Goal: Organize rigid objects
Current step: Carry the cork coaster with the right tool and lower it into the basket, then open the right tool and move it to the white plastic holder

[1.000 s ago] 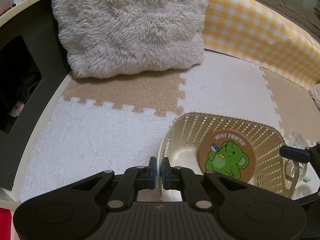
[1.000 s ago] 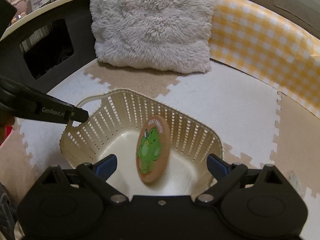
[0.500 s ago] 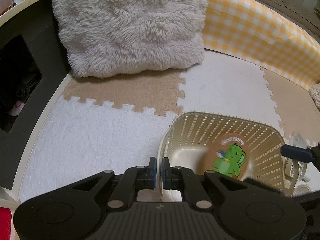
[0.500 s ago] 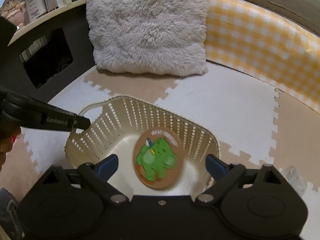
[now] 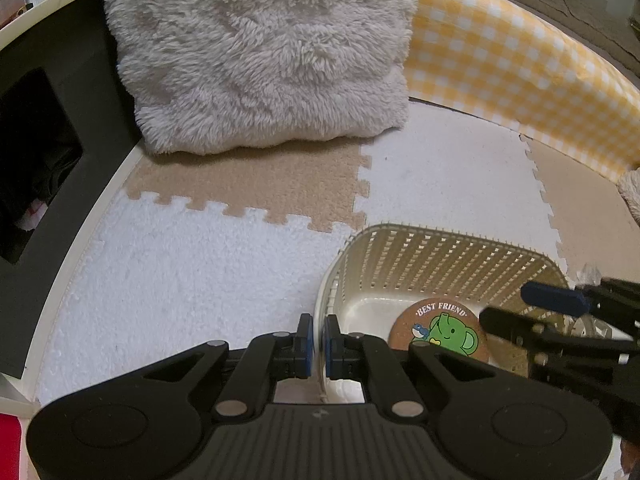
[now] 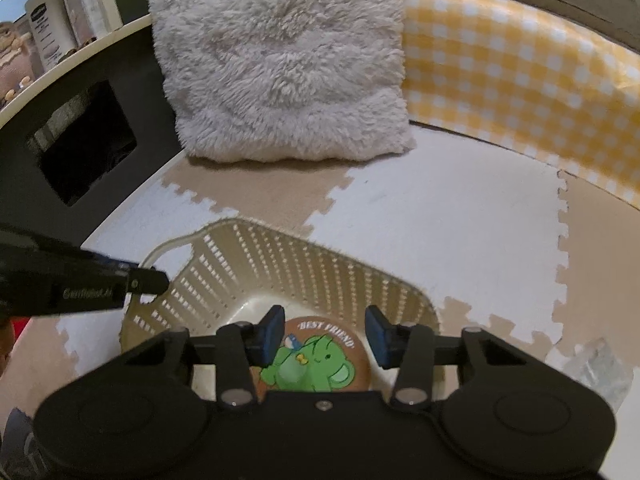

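A cream slatted plastic basket stands on the foam floor mats. My left gripper is shut on the basket's near left rim. A round cork coaster with a green elephant and "BEST FRIEND" lies flat on the basket's floor. My right gripper is open and empty, its fingers over the coaster inside the basket; it also shows in the left wrist view. The left gripper's arm shows in the right wrist view.
A fluffy grey cushion leans at the back. A yellow checked bumper runs along the right. A dark cabinet with an opening stands left. Clear plastic packaging lies right of the basket.
The coaster stood on edge in the basket, then tipped over and now lies flat. My right gripper has narrowed and lowered over it. My left gripper has kept its hold on the rim.
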